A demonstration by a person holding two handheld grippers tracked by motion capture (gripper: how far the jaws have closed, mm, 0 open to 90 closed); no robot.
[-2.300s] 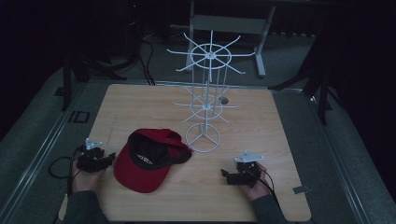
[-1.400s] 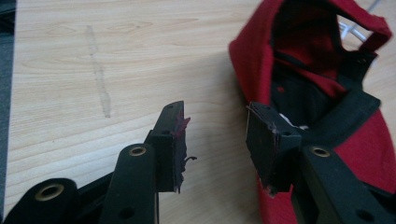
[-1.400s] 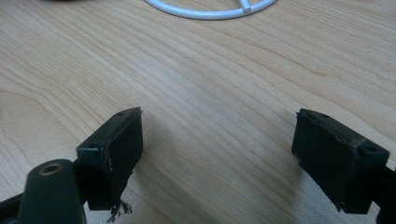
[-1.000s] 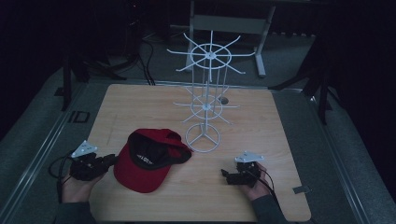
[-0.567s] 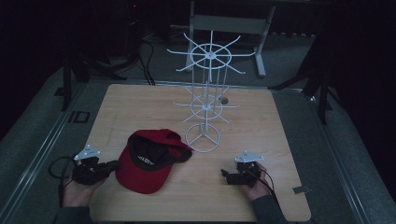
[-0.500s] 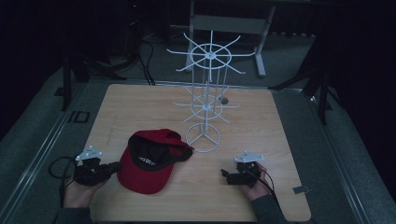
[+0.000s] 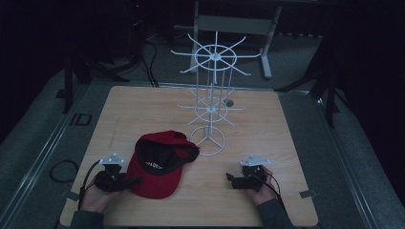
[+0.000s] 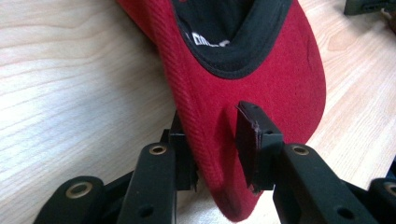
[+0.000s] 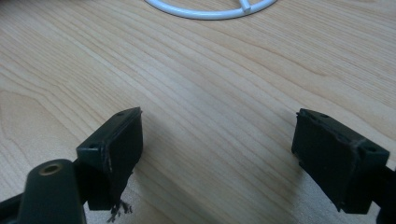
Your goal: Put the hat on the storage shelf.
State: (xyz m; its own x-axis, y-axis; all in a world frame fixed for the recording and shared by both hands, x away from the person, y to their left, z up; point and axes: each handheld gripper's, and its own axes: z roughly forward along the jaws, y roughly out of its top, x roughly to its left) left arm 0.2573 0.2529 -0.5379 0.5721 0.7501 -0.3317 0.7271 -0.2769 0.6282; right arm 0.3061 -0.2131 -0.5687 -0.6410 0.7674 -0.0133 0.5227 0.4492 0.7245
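A red cap [image 7: 160,164] with a black lining lies upside down on the wooden table [image 7: 143,109], left of centre near the front. My left gripper [image 7: 131,181] reaches it from the left. In the left gripper view the cap's brim [image 8: 261,70] runs between the jaws of my left gripper [image 8: 215,144], which press on it from both sides. My right gripper [image 7: 229,179] rests low at the front right, apart from the cap. In its own view my right gripper [image 9: 217,140] has its jaws spread wide over bare wood.
A white wire rack [image 7: 210,100] with spoked tiers stands at the table's middle, just behind the cap. Its ring base [image 9: 210,9] lies ahead of the right gripper. Cables and a grey stand sit on the dark floor beyond the table.
My left gripper slid right to the cap's brim and closed on it. The cap shifted slightly. The right gripper stayed put.
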